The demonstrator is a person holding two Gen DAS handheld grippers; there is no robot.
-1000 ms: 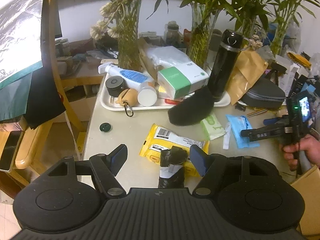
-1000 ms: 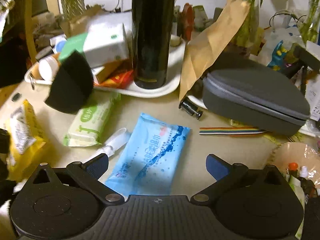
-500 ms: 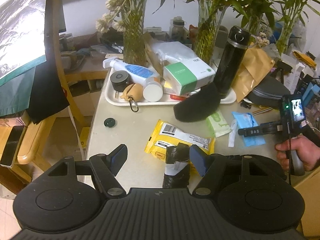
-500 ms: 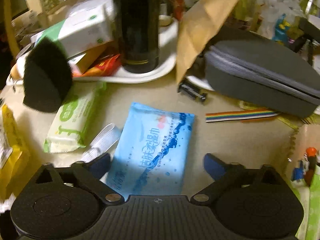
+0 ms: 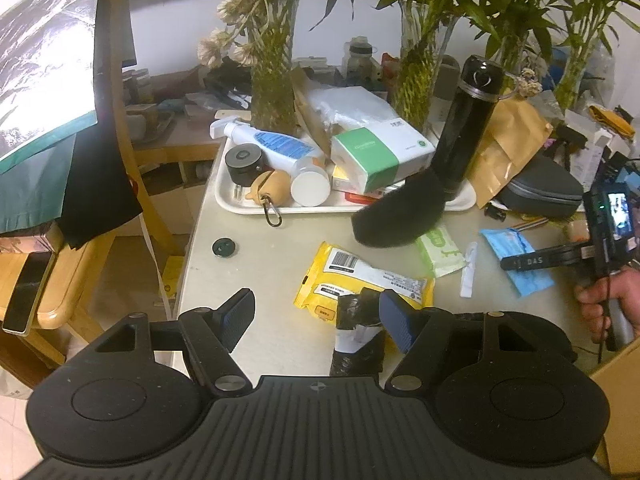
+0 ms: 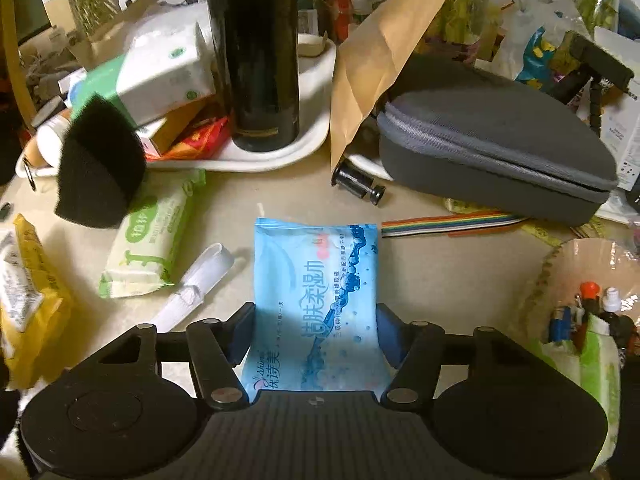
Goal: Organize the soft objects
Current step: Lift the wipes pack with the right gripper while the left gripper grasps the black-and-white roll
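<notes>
On the table (image 6: 440,272), blue wipes pack (image 6: 316,300) lengthwise between closing right hand-held gripper (image 6: 316,332) jaws, left hand-held gripper (image 5: 316,316) spread.

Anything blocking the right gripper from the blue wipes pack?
Nothing visible does. The blue wipes pack already lies between the closing jaws of the right gripper, flat on the table. The white strip lies left of it, outside the jaws.

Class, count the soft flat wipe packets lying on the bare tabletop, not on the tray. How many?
3: a yellow barcode-labelled packet nearest the left gripper, a green-and-white packet beside the black foam block, and a blue packet between the right gripper's closing jaws. Others may be hidden.
</notes>
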